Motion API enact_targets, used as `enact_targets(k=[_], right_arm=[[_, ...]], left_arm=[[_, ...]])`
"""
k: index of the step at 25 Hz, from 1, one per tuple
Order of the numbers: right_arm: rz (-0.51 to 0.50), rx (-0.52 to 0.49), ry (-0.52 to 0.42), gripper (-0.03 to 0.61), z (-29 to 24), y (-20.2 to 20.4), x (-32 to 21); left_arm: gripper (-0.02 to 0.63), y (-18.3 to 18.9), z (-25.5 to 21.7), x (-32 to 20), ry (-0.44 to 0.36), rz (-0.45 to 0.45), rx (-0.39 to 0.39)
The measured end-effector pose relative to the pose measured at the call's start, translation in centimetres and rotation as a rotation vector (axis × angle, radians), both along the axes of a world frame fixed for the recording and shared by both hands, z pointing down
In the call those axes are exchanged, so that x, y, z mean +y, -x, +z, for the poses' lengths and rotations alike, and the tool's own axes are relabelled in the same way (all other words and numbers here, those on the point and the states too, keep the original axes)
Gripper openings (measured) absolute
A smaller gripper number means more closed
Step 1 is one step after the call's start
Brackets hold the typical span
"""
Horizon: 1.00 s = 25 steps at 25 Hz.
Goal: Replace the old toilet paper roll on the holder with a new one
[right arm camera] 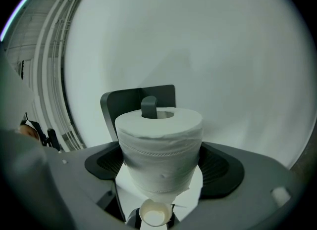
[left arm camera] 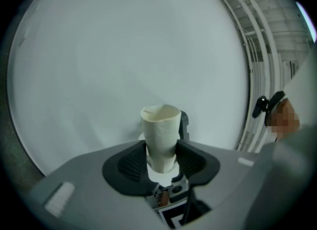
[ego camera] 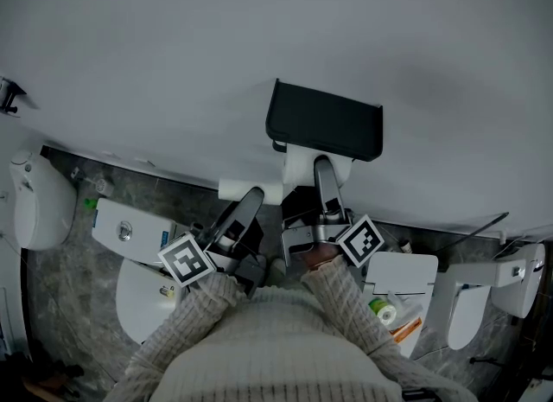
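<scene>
The left gripper [left arm camera: 161,162] has its fingers clamped on the bare cardboard tube [left arm camera: 160,135], which juts past their tips, while the right gripper [right arm camera: 161,169] squeezes the full new roll [right arm camera: 159,145] between its fingers, the roll's far end meeting the black holder [right arm camera: 124,103], whose grey peg [right arm camera: 149,106] shows in the core.

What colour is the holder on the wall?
Black; the holder shows best in the head view.
</scene>
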State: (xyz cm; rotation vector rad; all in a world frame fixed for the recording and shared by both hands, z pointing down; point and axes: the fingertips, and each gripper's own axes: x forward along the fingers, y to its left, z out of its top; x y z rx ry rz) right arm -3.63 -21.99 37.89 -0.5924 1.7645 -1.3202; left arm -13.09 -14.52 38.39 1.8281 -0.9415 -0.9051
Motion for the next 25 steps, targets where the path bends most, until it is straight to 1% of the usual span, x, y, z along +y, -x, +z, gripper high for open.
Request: enact_targets(k=[10, 16, 19, 21, 25], right_arm=[[-0.039, 0.03, 0.006, 0.451, 0.5, 0.1, 0.3], [-0.059, 0.039, 0.024, 0.396, 1.3, 0.1, 1.3], [-0.07, 0.051, 0.025, 0.35, 1.2, -0.3, 2.7], [-0.08, 0.079, 0.015, 0.315, 1.2, -0.4, 3.5], [-0.096, 0.178, -0.027, 0.203, 1.1, 1.2, 4.5]], left_arm=[[0.173, -0.1, -0.2, 0.1, -0.004, 0.001, 0.005], [0.173, -0.3, -0.1, 0.2, -0.006, 0.017, 0.012], [0.173, -1.4, -0.2, 0.8, -0.008, 0.044, 0.011], [0.173, -2.0, -0.3, 0.8, -0.011, 0.064, 0.01], [0.173, -1.3, -0.3, 0.2, -0.011, 0.107, 0.018]])
